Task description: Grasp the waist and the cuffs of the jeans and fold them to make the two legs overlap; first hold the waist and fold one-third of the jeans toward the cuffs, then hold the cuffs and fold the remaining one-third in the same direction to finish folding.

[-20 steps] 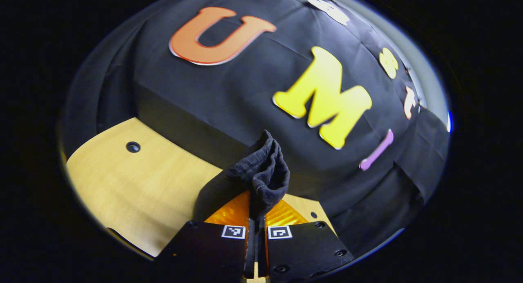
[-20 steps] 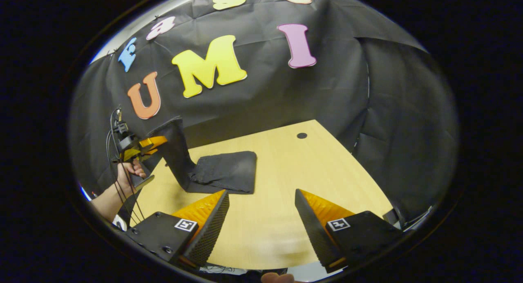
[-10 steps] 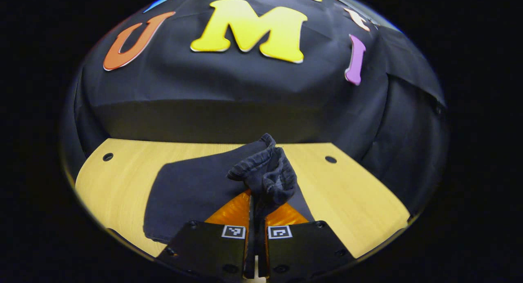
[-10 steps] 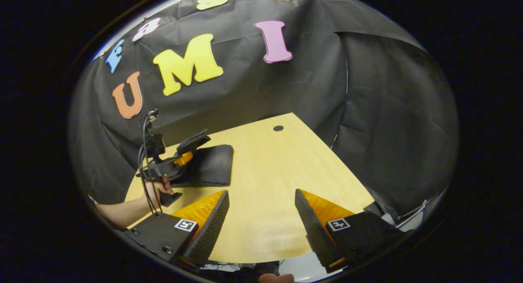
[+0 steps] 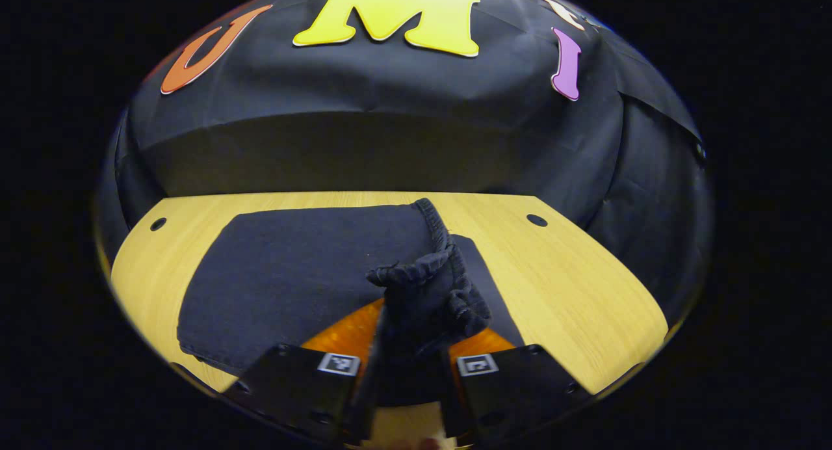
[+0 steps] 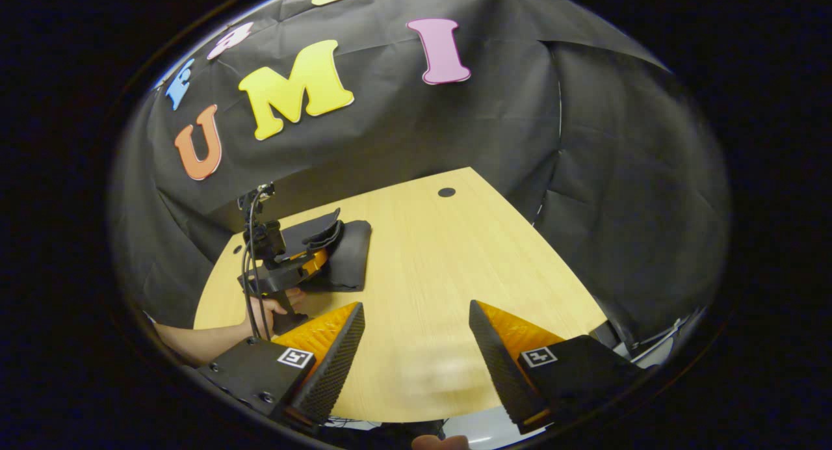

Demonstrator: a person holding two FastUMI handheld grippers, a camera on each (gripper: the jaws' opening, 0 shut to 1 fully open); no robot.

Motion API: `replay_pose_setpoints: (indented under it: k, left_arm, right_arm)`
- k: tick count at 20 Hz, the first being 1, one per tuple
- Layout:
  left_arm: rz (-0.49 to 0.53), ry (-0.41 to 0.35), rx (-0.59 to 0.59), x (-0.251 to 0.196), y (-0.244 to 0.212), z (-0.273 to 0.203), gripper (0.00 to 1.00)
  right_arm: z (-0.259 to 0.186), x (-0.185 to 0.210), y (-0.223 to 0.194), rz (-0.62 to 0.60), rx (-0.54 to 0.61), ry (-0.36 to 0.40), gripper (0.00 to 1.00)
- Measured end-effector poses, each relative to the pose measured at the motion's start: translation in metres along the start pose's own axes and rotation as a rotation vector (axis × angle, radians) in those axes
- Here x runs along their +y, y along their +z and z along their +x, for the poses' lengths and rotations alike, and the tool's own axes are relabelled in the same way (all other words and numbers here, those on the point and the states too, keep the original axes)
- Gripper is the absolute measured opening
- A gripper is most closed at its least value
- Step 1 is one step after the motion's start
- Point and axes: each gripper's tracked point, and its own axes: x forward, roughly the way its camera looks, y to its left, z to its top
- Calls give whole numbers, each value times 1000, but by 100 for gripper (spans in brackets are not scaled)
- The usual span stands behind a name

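The dark jeans (image 5: 299, 274) lie folded flat on the wooden table (image 5: 572, 287). Their bunched cuff end (image 5: 429, 294) rests on top of the fold, between the spread fingers of my left gripper (image 5: 409, 320), which stands open and low over the cloth. In the right gripper view the jeans (image 6: 354, 255) form a small dark stack at the table's far left, with the left gripper (image 6: 318, 258) and the hand (image 6: 266, 310) holding it beside them. My right gripper (image 6: 416, 346) is open over bare table with nothing between its fingers, well apart from the jeans.
The table (image 6: 442, 261) has small round holes near its far corners (image 5: 537, 220) (image 5: 158, 224) (image 6: 446, 192). Black cloth walls close the booth behind and to the right. Bare tabletop stretches to the right of the jeans.
The left gripper carried the cuffs forward and down over the folded jeans, then its fingers spread apart. The right gripper stayed open and shifted only slightly.
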Motion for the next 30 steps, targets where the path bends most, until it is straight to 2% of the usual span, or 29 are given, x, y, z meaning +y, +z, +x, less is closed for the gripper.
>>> replay_pose_setpoints:
  k: [3,4,7,13,16,17,18,24,30]
  left_arm:
    - [20,-5,-11,-3,9,-13,100]
    - [9,-21,-14,-6,16,-25,100]
    - [-12,-26,-120,2,69,-77,100]
    - [-2,49,-358,54,184,-213,100]
    - [2,91,-421,75,213,-272,98]
    - [9,112,-440,82,223,-292,100]
    - [13,133,-457,87,230,-310,98]
    - [14,194,-495,96,209,-384,98]
    - [-14,224,-515,85,182,-412,98]
  right_arm:
    - [-1,19,13,-59,-42,15,99]
    - [0,26,19,-82,-63,19,100]
    - [0,53,46,-135,-163,29,100]
    - [-20,141,108,-201,-354,143,99]
    - [-43,172,137,-228,-477,142,100]
    - [-52,186,142,-230,-506,153,99]
    - [-60,195,143,-229,-527,160,99]
    - [-107,224,139,-234,-628,155,99]
    - [-115,227,108,-249,-599,154,99]
